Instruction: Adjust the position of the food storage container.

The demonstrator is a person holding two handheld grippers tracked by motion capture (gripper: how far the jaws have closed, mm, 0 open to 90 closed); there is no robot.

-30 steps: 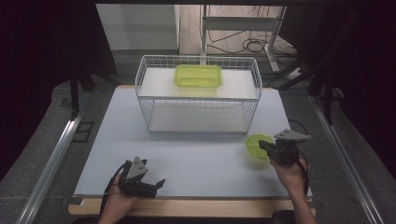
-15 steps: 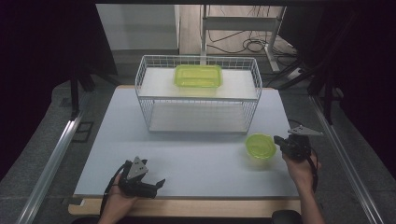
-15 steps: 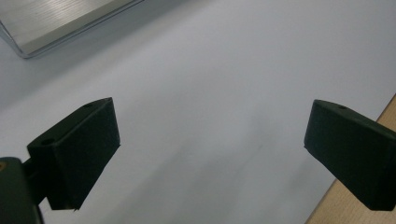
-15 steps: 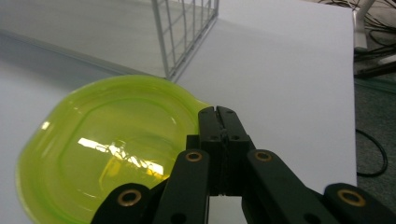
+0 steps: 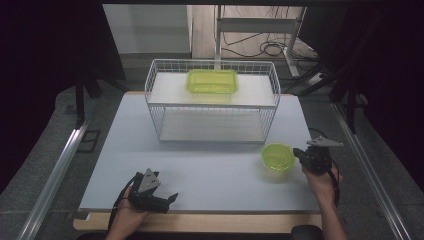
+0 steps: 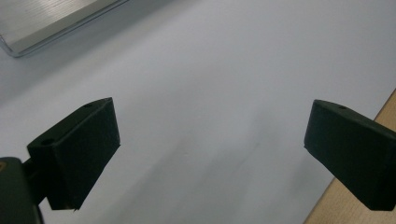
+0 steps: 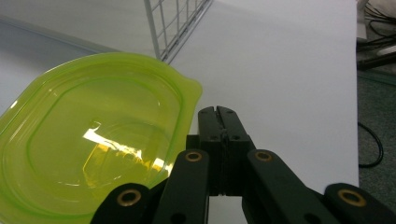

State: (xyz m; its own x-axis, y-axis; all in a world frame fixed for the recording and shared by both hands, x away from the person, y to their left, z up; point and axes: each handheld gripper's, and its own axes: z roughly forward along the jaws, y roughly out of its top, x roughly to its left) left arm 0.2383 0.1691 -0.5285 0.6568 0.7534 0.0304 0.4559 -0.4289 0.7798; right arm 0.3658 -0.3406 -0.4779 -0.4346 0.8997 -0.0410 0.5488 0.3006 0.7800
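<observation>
Small translucent lime-green plastic container (image 5: 277, 156) on white tabletop (image 5: 210, 170), 5 o'clock of white wire basket (image 5: 212, 102). Right gripper (image 5: 298, 154) clenched empty, just beside container at its 3 o'clock. Left gripper (image 5: 171, 198) released, 7 o'clock near table edge.

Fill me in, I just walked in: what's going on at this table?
A person works with two handheld grippers. The right gripper, jaws shut with nothing between them, sits beside a small green container on the white table. The left gripper rests open near the front edge. Another green container sits atop a wire basket.
</observation>
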